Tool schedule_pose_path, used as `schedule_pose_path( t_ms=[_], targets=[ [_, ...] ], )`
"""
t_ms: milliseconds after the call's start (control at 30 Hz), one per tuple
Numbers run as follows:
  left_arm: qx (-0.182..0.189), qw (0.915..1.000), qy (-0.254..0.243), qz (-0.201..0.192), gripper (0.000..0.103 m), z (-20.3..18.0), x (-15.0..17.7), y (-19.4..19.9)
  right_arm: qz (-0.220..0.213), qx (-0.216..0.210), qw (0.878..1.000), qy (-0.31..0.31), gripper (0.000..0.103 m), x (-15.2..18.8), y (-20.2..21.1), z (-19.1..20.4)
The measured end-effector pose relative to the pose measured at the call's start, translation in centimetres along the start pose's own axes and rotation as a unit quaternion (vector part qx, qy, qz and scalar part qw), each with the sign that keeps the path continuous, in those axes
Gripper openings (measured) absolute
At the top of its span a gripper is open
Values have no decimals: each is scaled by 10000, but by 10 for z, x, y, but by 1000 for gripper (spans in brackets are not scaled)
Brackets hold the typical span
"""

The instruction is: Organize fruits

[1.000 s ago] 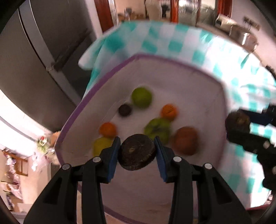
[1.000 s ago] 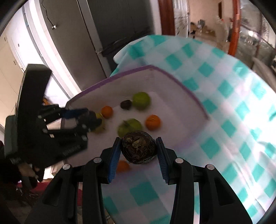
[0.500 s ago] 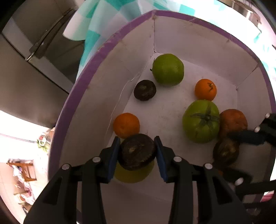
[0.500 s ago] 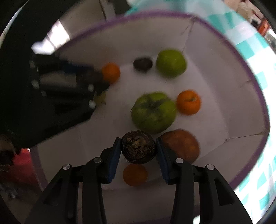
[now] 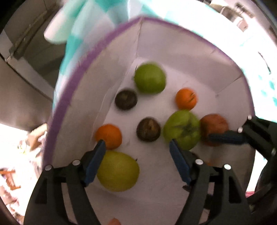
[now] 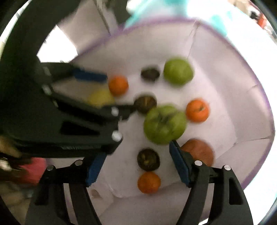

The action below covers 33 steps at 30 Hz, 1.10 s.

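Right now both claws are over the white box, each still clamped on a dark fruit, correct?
No. Both claws are over the white box, but open: the left claw and right claw have just opened, their dark fruits lying free in the box, per both wrist views.

We seem to be in a home kitchen: beside the white box [image 5: 121, 57] of fruit lies a teal-checked tablecloth [image 5: 97, 15], and beyond the box's left wall stands a grey fridge door [image 5: 26, 57] with a handle.
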<state>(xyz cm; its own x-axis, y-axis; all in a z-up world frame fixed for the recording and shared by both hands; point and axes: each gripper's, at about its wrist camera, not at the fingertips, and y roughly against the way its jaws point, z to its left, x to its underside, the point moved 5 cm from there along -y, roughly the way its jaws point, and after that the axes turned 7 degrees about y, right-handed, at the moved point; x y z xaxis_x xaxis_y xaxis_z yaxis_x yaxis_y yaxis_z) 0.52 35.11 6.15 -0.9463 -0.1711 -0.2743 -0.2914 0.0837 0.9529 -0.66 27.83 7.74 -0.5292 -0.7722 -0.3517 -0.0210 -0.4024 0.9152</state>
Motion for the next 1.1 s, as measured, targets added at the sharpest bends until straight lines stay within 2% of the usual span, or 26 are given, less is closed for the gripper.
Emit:
schedule_pose_path(
  t_ms=[33, 67, 133, 167, 267, 333, 400, 467, 633, 800, 1100],
  targets=[
    [-16, 9997, -72, -228, 83, -1, -2, 9, -255, 1, 9996, -103, 81, -2, 15, -4],
    [23, 9988, -113, -484, 89, -1, -4, 20, -327, 4, 9994, -150, 86, -3, 23, -8],
    [-104, 9938, -277, -1071, 94, -6, -10, 47, -483, 140, 9982, -322, 87, -5, 39, -16],
    [-264, 9898, -324, -1364, 100, -6, -12, 59, -511, 262, 9975, -402, 87, -5, 45, -21],
    [-554, 9794, -182, -1936, 101, -6, -20, 90, -514, 672, 9941, -678, 87, -2, 58, -41],
    [-650, 9770, 83, -2028, 101, -3, -28, 97, -506, 832, 9911, -911, 87, 5, 59, -52],
    [-710, 9828, 257, -1683, 101, 2, -32, 93, -438, 924, 9889, -1079, 87, 3, 55, -63],
    [-541, 9913, 211, -1185, 101, -1, -28, 78, -363, 1044, 9863, -1225, 87, 6, 57, -68],
    [-521, 9966, -12, -646, 101, -3, -10, 52, -331, 1303, 9805, -1436, 87, 7, 52, -79],
    [-493, 9978, -173, -399, 101, -6, 5, 37, -228, 1372, 9781, -1547, 87, 9, 42, -76],
    [-460, 9988, -25, -142, 101, 3, 15, 22, -88, 1353, 9789, -1529, 87, 13, 30, -68]
  ],
)
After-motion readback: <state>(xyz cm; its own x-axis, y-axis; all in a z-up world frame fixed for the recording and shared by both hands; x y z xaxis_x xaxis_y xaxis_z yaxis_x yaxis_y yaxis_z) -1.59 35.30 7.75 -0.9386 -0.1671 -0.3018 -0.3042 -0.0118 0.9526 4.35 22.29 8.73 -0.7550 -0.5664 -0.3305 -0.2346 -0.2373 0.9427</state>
